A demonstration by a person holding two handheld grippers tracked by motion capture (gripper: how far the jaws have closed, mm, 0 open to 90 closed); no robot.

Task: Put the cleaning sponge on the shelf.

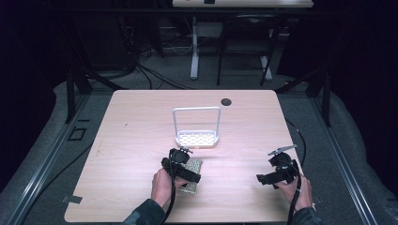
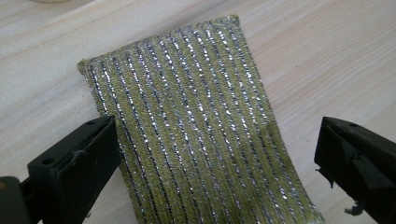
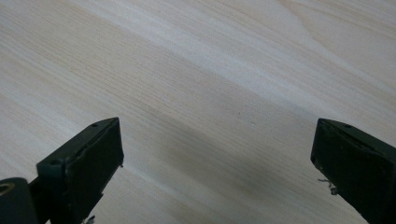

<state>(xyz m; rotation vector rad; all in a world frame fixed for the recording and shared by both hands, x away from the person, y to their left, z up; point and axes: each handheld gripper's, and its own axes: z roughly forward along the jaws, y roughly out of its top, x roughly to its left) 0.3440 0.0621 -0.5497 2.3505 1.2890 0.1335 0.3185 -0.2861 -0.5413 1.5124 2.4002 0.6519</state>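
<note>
My left gripper (image 2: 215, 158): jaws wide, straddling the green scrub pad (image 2: 196, 126), no contact; pad lies flat on counter (image 1: 141, 117) near front edge. My right gripper (image 3: 217, 158): jaws wide over bare wood. Farther back, center: white wire rack (image 1: 197, 139).

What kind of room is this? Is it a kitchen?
Probably not a kitchen: it looks like a lab or workshop. A bare wooden table stands on grey floor, with cables trailing behind and another desk beyond, in a dark room.
</note>
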